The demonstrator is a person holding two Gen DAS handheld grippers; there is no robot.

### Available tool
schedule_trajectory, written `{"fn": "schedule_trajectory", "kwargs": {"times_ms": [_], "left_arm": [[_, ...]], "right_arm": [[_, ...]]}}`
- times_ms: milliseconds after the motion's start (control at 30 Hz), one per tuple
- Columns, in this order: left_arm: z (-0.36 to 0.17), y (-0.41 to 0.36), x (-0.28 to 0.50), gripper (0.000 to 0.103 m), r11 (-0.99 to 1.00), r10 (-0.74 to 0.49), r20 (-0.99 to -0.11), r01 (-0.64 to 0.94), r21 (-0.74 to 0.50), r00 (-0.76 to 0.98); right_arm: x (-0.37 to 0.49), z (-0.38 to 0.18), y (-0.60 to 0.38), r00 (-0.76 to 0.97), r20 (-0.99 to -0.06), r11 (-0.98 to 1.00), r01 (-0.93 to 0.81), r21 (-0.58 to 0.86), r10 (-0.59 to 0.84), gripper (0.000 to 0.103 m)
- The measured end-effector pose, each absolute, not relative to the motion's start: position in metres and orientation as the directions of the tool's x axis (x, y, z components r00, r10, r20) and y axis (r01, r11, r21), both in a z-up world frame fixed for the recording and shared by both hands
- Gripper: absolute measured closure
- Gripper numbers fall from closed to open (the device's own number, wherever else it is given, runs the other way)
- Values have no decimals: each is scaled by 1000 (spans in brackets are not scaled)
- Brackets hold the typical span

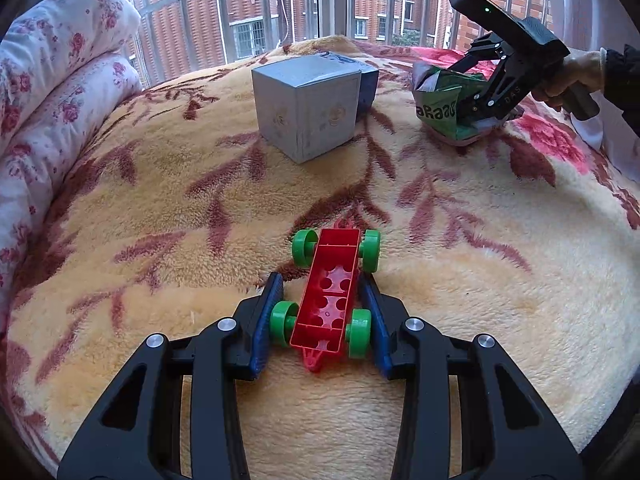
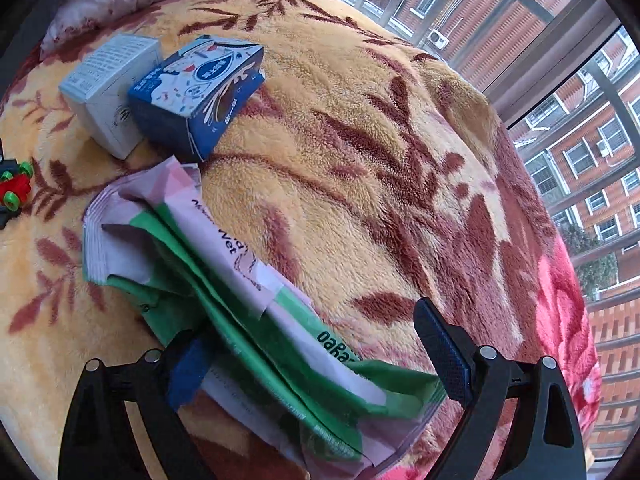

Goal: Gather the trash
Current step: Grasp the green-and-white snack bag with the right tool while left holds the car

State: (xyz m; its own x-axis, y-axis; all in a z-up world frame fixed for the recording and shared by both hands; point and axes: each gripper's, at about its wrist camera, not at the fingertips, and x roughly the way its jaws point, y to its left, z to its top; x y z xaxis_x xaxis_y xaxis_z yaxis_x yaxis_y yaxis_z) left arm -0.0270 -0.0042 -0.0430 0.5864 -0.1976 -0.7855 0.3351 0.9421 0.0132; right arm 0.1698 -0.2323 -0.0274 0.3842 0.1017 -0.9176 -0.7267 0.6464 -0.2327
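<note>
Two grippers are in play on the bed, each around something different. Low in the left wrist view, the left gripper [image 1: 324, 300] sits narrowed around an upturned red toy car chassis [image 1: 326, 300], its blue pads against or just beside the near green wheels; whether it truly pinches them I cannot tell for sure. The chassis runs lengthwise away from the camera, tilting slightly right.

At the bottom of the right wrist view, the right gripper [image 2: 320, 364] stands fairly wide, straddling a crumpled green and white wet-wipe packet [image 2: 224, 276]. The packet's near end lies between the jaws, one pad pressed against its left side and the other standing clear on the right. Its long axis runs from lower right up to the left of centre, the torn mouth pointing toward the upper left.

That packet looks light, limp and slick, likely to fold or slide, so a grip across the bunched middle seems safest.

Beyond it, in the upper left, a blue milk carton [image 2: 200, 88] lies tipped against a grey box [image 2: 108, 88]; both look light and stiff. Everything rests on the plush floral blanket [image 2: 360, 160].
</note>
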Motion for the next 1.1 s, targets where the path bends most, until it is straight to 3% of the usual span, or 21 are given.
{"fn": "schedule_trajectory", "kwargs": {"times_ms": [67,100,133,200,367,500,833,1100], "left_arm": [[-43,-6,-28,64,941,-190,-785,336,25,590],[-43,-6,-28,64,941,-187,-784,336,29,591],[-43,-7,-28,64,941,-186,-784,336,30,592],[-43,-6,-28,64,942,-188,-784,335,27,592],[-43,-6,-29,64,942,-187,-783,333,27,594],[-43,-6,-29,64,944,-183,-781,329,30,597],[-43,-10,-31,64,945,-155,-776,321,64,611],[-31,-7,-49,64,950,-169,-763,309,42,624]], "right_arm": [[176,-32,-235,324,-940,685,-710,-165,109,20],[176,-32,-236,307,-944,700,-700,-142,116,29],[174,-31,-237,287,-948,705,-701,-108,139,47],[168,-28,-240,261,-950,742,-668,-51,170,61],[132,-21,-244,343,-923,828,-559,-51,175,80],[101,-14,-257,407,-892,898,-440,-5,195,87],[-11,-8,-267,553,-769,947,-208,245,321,87],[-121,5,-254,692,-642,904,-36,426,330,87]]}}
